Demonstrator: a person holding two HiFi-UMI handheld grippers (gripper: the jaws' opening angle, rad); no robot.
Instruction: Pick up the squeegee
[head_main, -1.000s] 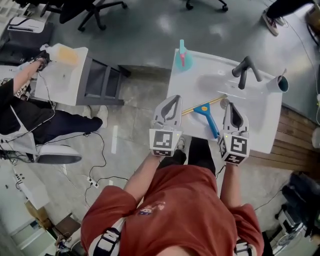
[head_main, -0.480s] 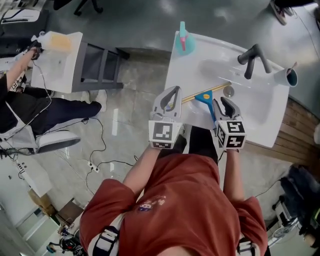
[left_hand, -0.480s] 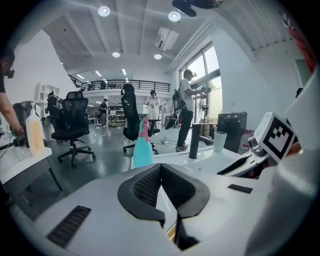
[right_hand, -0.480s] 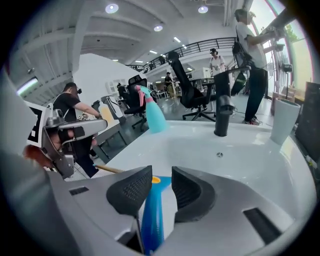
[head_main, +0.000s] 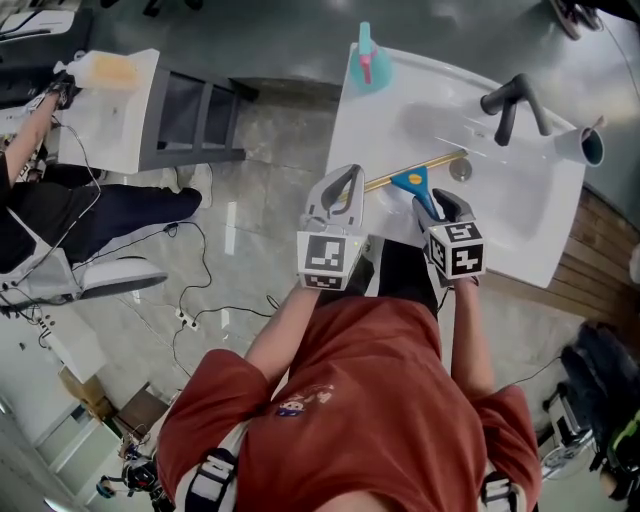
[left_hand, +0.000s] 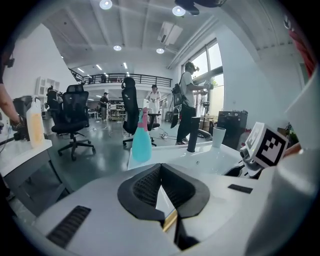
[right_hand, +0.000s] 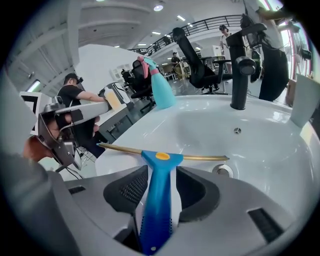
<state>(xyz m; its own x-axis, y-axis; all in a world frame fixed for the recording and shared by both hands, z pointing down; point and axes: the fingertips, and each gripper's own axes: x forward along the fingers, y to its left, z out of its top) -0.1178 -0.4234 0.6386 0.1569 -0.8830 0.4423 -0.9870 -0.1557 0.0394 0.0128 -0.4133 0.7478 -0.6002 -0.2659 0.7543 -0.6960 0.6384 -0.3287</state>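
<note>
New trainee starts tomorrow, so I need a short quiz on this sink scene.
1. True or false: the teal spray bottle lies on its side.
2. What sits between the right gripper's jaws? A faucet, B squeegee handle, C cup.
3. What colour is the squeegee's blade?
Key: 1 false, it stands upright. 2 B; the jaws are opening, not pressing it. 3 gold.

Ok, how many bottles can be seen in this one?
2: a teal plastic spray bottle with a pink trigger on the white sink's far-left corner, and a yellowish translucent bottle on the small white table at left. More may be hidden.
</note>
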